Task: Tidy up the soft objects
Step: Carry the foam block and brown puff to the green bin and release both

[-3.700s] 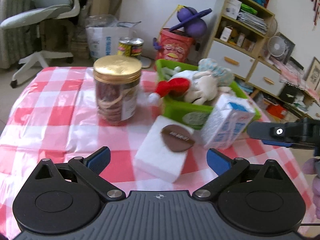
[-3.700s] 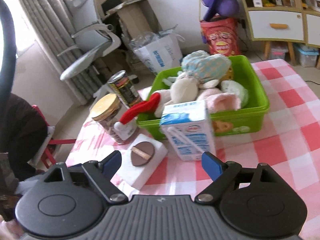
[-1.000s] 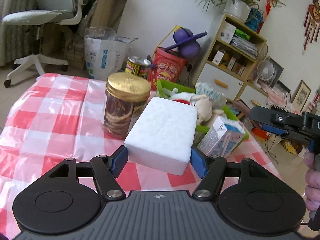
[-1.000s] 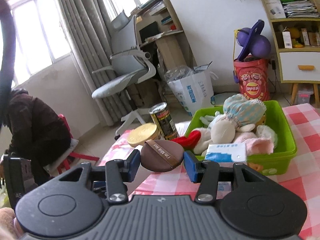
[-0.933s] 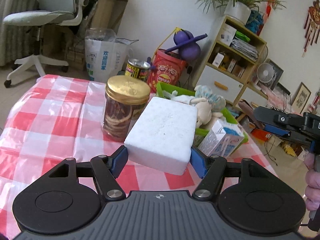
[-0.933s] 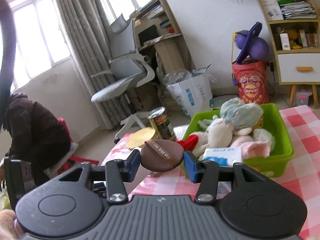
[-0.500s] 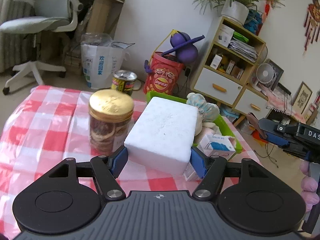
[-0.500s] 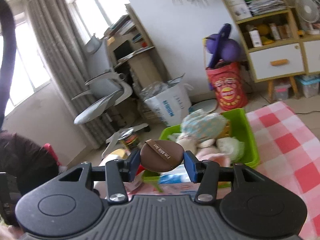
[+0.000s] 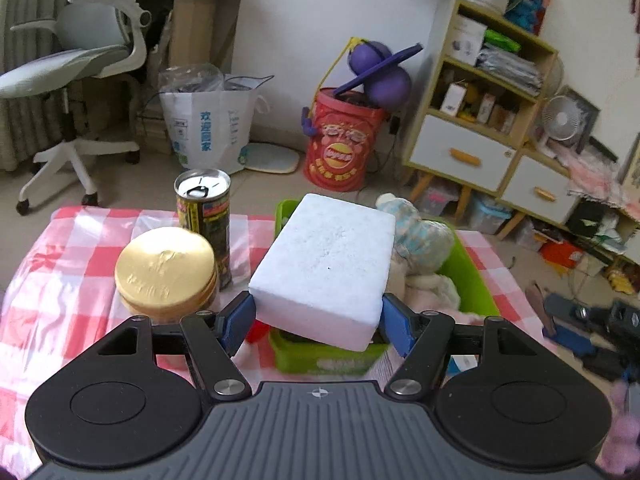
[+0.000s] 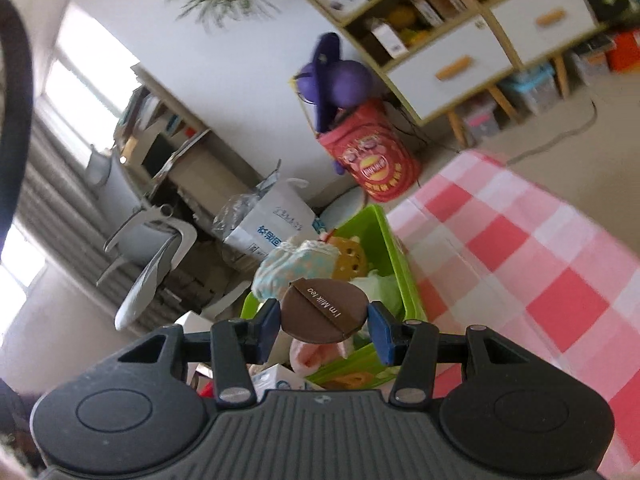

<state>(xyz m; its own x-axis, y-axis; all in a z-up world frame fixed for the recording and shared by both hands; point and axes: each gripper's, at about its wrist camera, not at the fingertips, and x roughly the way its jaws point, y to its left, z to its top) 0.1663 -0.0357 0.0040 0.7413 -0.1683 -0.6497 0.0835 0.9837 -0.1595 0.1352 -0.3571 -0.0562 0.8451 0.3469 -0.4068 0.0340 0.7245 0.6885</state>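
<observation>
Foam block (image 9: 326, 258) is sitting clamped between your left gripper's (image 9: 318, 318) blue pads, raised above the near end of the green bin (image 9: 466, 276). Your right gripper (image 10: 325, 322) is pinching the brown puff (image 10: 324, 312) over the same bin (image 10: 394, 256), beside the soft toys (image 10: 298, 270) lying inside it.

Foam block (image 9: 324, 264) clamped between the left gripper (image 9: 318, 320) pads, over the bin (image 9: 466, 276) of plush toys (image 9: 420, 236); jar (image 9: 166, 270) left, can (image 9: 204, 208) behind it.
</observation>
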